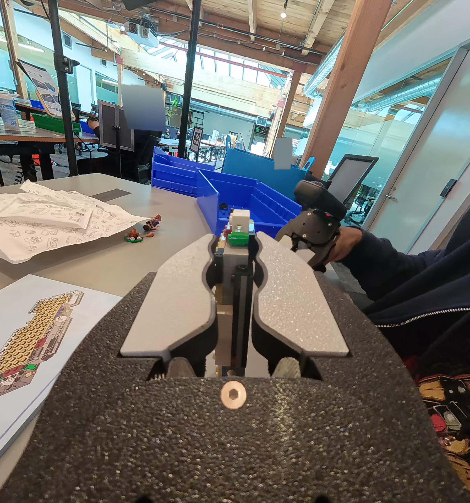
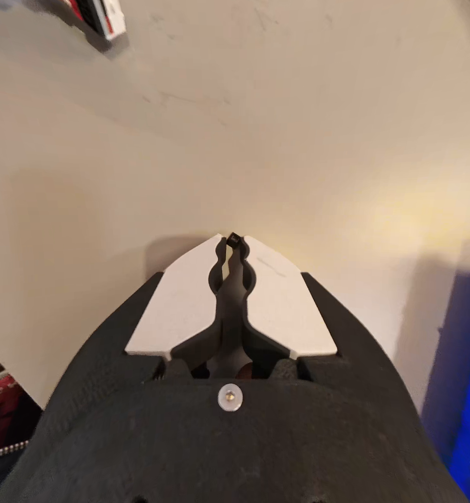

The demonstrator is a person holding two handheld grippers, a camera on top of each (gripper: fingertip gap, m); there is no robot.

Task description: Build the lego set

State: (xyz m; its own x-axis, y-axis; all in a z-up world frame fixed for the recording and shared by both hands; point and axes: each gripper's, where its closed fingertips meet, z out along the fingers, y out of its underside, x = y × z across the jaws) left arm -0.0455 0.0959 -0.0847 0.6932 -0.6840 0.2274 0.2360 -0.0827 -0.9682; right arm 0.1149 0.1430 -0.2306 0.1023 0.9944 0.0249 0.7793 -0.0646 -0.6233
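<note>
Presently, left gripper [image 1: 234, 245] — clenched on a brick model [image 1: 232, 272], a long grey, black and tan build lying lengthwise between the two pale fingers [image 1: 179, 294], both pressing its sides. White, green and red bricks at the model's far end stick out past the fingertips.

Right gripper [image 2: 234, 241] — pinched on a small black piece [image 2: 234, 240] at the very fingertips, just above the bare beige surface [image 2: 255, 122]. In the left wrist view this gripper, held in a hand [image 1: 342, 245], hangs just right of the model's far end.

Blue bin [image 1: 255, 196] — open-topped, directly beyond the model's far end; a few small dark parts lie on its floor, too small to identify. A second blue bin [image 1: 174, 171] stands behind and left of it, contents hidden.

Left of the model: an instruction booklet [image 1: 32, 340] showing a brick build, near the gripper body; farther off, a crumpled printed paper bag [image 1: 46, 217]; between bag and model, a small green base with figures [image 1: 136, 235] and a toy figure [image 1: 153, 221] lying on its side.
</note>
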